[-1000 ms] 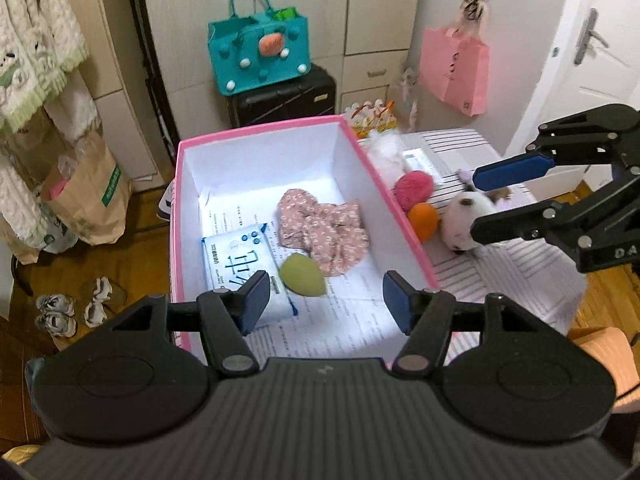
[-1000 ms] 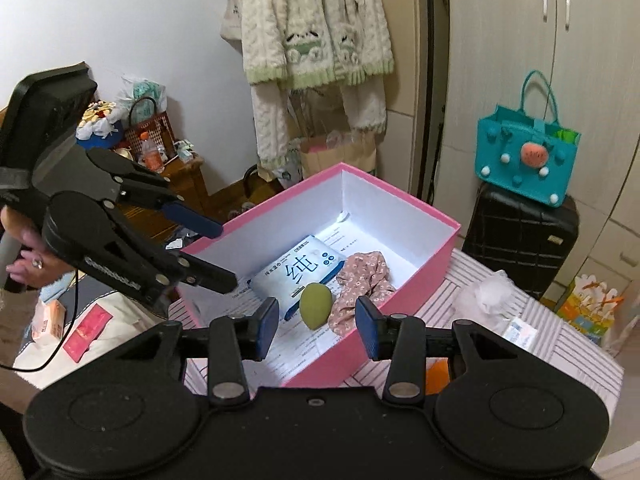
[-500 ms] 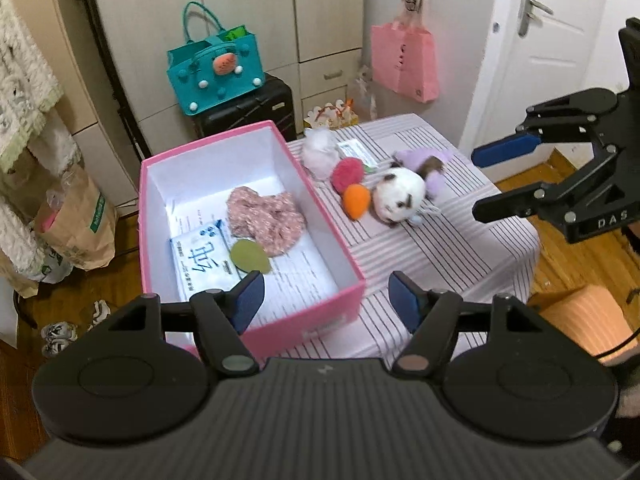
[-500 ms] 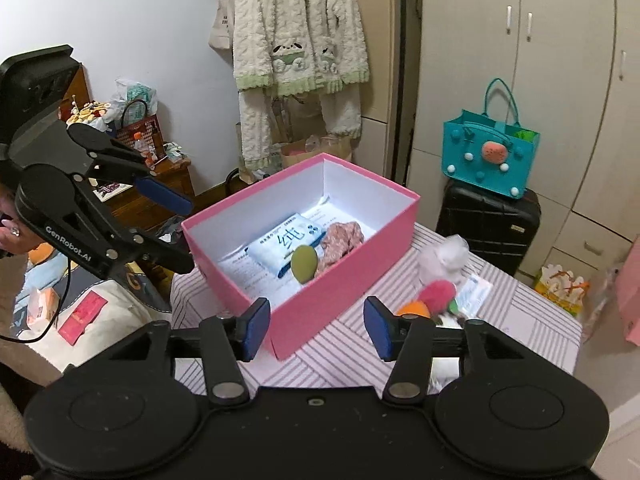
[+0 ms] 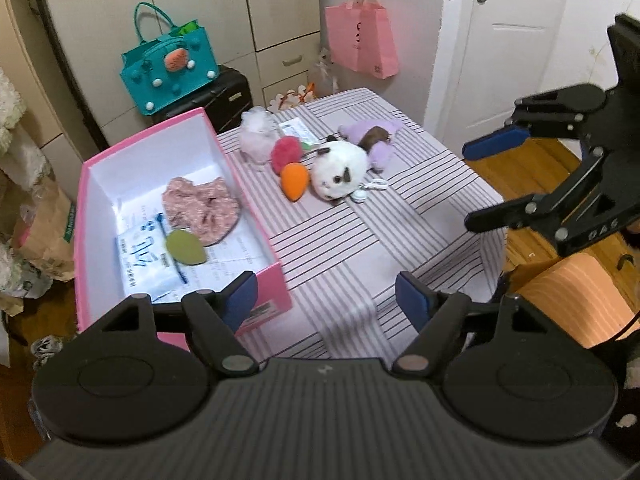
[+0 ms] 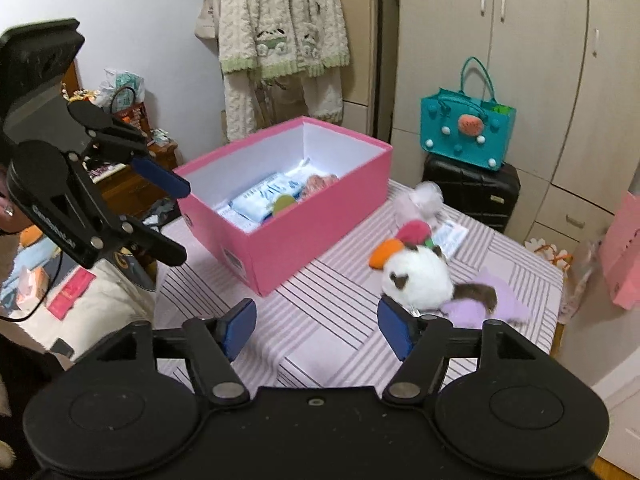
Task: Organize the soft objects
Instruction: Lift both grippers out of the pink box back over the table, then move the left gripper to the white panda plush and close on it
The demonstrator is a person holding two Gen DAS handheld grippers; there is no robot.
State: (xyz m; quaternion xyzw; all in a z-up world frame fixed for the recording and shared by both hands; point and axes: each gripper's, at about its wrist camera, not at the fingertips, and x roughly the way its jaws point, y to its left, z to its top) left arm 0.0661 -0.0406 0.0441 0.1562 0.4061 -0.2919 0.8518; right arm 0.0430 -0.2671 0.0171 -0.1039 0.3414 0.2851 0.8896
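Near, bottom: left gripper (image 5: 326, 298) and right gripper (image 6: 316, 328), jaws opening, nothing between them. Middle: pink box (image 5: 262, 216), partly filled. Beyond, centre: plush toys (image 5: 338, 168) bunched, touching; a grab may drag neighbours off the table (image 5: 360, 264).

Readable: "DAS" in pale letters on the black right gripper (image 5: 486, 184); one large blue Chinese character on the white-and-blue wipes pack (image 5: 150, 260).

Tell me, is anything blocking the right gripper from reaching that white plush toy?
Nothing visible does. The right gripper, jaws opening and empty, faces the white plush toy across bare striped tablecloth.
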